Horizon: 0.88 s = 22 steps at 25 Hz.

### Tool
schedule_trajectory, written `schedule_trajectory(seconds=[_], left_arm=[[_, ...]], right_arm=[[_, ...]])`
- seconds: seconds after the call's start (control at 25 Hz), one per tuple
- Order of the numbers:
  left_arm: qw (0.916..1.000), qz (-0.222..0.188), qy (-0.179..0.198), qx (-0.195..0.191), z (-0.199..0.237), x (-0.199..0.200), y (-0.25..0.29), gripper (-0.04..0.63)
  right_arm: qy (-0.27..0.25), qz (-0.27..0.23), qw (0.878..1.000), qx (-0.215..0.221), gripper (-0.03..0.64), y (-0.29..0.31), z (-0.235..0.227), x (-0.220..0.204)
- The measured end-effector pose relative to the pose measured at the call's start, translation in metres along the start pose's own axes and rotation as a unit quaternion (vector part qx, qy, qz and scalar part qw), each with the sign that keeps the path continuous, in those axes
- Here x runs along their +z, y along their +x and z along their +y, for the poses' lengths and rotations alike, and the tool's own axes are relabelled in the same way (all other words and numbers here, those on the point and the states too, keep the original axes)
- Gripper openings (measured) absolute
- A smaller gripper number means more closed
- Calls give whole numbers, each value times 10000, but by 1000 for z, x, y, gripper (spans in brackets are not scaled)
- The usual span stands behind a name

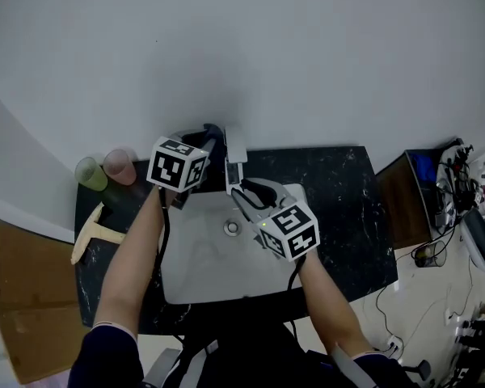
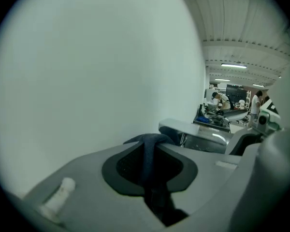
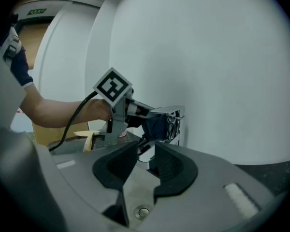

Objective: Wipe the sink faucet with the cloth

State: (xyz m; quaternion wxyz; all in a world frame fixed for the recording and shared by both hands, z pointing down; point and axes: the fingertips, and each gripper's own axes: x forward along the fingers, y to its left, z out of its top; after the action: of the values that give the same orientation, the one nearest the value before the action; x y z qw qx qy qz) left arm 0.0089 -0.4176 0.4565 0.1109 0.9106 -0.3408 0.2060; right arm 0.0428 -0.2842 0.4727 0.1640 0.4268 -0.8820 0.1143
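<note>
A chrome faucet (image 1: 234, 158) stands at the back of a white sink (image 1: 202, 269). My left gripper (image 1: 208, 140) is shut on a dark blue cloth (image 1: 213, 130) and holds it against the left side of the faucet's top. In the left gripper view the cloth (image 2: 149, 151) runs between the pads, with the faucet's flat handle (image 2: 183, 128) just beyond. My right gripper (image 1: 255, 194) is over the basin, shut on the faucet's spout (image 3: 146, 150). The right gripper view also shows the cloth (image 3: 155, 125) bunched against the faucet body (image 3: 174, 120).
A black stone countertop (image 1: 335, 192) surrounds the sink, against a plain white wall. A green cup (image 1: 90, 174) and a pink cup (image 1: 120, 166) stand at its back left, with a wooden piece (image 1: 93, 234) in front of them. The drain (image 1: 232, 228) lies below the spout.
</note>
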Motion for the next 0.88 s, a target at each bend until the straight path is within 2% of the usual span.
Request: schedule_trajectory(seconds=[0.12, 0.32, 0.72, 0.88], left_arm=[[9995, -317, 81, 37, 0, 30, -12, 51], [9985, -442, 330, 20, -11, 58, -22, 51], [9956, -704, 460, -423, -66, 61, -74, 52], [9949, -720, 454, -542, -84, 46, -100, 52]], right_arm=[[36, -41, 10000, 16, 115, 1, 0, 0], [99, -101, 9999, 72, 117, 2, 0, -1], [106, -152, 9998, 37, 118, -3, -4, 2], [-4, -455, 9988, 204, 186, -26, 7, 20]])
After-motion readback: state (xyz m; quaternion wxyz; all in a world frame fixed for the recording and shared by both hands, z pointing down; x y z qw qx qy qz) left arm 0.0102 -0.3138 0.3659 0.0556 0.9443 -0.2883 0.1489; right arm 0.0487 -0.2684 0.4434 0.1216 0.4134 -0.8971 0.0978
